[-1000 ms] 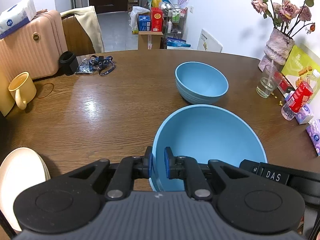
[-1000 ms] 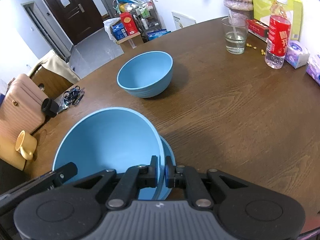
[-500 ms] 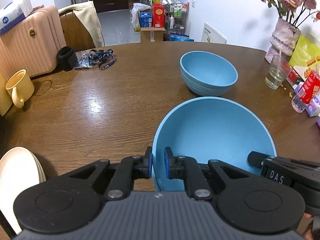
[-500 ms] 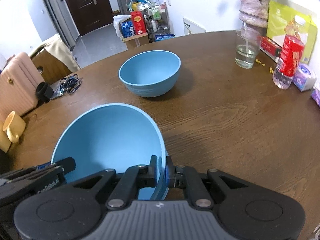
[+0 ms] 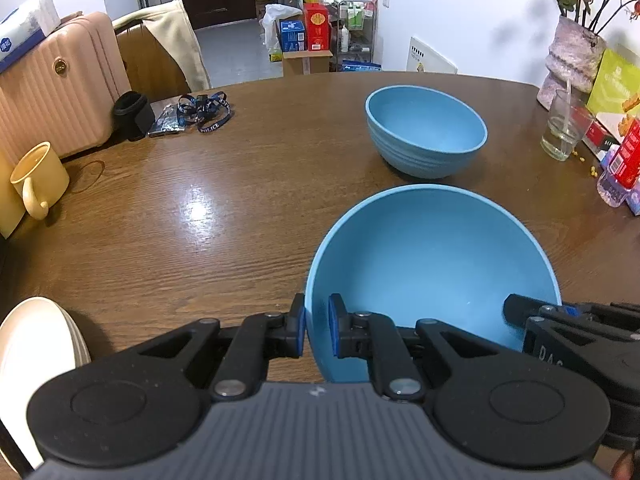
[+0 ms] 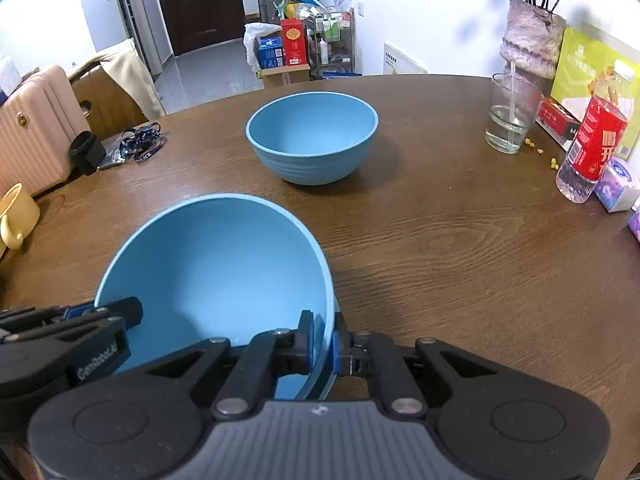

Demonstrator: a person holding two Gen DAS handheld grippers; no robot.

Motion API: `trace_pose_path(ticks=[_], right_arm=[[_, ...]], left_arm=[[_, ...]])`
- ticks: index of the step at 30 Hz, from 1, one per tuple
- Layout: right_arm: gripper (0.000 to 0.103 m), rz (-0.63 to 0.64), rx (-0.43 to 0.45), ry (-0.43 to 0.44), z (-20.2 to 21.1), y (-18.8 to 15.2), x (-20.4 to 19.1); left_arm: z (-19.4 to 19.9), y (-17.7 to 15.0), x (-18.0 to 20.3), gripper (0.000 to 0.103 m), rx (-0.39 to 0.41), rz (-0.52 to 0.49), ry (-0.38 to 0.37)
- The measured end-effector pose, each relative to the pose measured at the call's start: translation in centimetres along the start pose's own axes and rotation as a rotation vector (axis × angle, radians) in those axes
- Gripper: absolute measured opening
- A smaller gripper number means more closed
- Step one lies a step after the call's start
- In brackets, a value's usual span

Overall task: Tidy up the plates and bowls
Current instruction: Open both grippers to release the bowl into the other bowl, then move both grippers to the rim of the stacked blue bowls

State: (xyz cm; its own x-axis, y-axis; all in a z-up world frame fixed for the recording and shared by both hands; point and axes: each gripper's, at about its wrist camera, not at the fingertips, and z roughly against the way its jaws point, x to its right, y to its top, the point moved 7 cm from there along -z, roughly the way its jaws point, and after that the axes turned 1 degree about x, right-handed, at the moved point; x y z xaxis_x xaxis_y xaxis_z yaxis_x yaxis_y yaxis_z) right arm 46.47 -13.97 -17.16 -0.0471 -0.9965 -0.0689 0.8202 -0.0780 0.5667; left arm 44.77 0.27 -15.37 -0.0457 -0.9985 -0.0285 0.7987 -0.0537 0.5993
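Note:
Both grippers hold one large blue bowl [image 5: 432,264] low over the brown table [image 5: 200,240]; whether it rests on the wood I cannot tell. My left gripper [image 5: 317,322] is shut on the bowl's near left rim. Across the bowl [image 6: 216,264], my right gripper [image 6: 323,342] is shut on the near right rim, one pad inside and one outside. Each gripper shows in the other's view, the right gripper [image 5: 520,312] and the left gripper [image 6: 120,314]. A second, smaller blue bowl [image 5: 426,132] [image 6: 312,140] stands upright farther back. Cream plates [image 5: 36,360] lie at the near left edge.
A yellow mug [image 5: 38,176], a pink suitcase [image 5: 52,92], a small black cup [image 5: 132,114] and a blue lanyard [image 5: 204,110] are at the left. On the right stand a water glass [image 6: 510,120], a red-labelled bottle [image 6: 592,152], a vase [image 6: 528,40] and tissue packs [image 6: 618,184].
Both grippers have sunk a little with the bowl still in them. The right wrist view has rolled level, and the far bowl sits higher in the left wrist view.

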Motion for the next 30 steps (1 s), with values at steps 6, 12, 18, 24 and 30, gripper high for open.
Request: trace_pose_path(ticks=[6,12,18,24,30], right_arm=[[0.009,0.018,0.008,-0.004,0.1,-0.2,-0.1],[0.012,0.041,0.010,-0.010,0.1,-0.1,-0.2],[0.021,0.039,0.018,-0.003,0.4,0.0,0.1],[0.057,0.012,0.032,0.006,1.0,0.3,1.0],[0.084,-0.005,0.038,0.038,2.0,0.5,1.7]], left_arm=[[-0.3,-0.2,-0.1,0.013,-0.006,0.002,0.003],[-0.2,-0.2,0.2,0.013,0.005,-0.002,0.005],[0.1,-0.2,-0.2,0.014,0.010,0.023,0.018],[1.3,0.0,-1.1,0.048,0.029,0.063,0.035],[3.1,0.1,-2.1,0.094,0.053,0.109,0.057]])
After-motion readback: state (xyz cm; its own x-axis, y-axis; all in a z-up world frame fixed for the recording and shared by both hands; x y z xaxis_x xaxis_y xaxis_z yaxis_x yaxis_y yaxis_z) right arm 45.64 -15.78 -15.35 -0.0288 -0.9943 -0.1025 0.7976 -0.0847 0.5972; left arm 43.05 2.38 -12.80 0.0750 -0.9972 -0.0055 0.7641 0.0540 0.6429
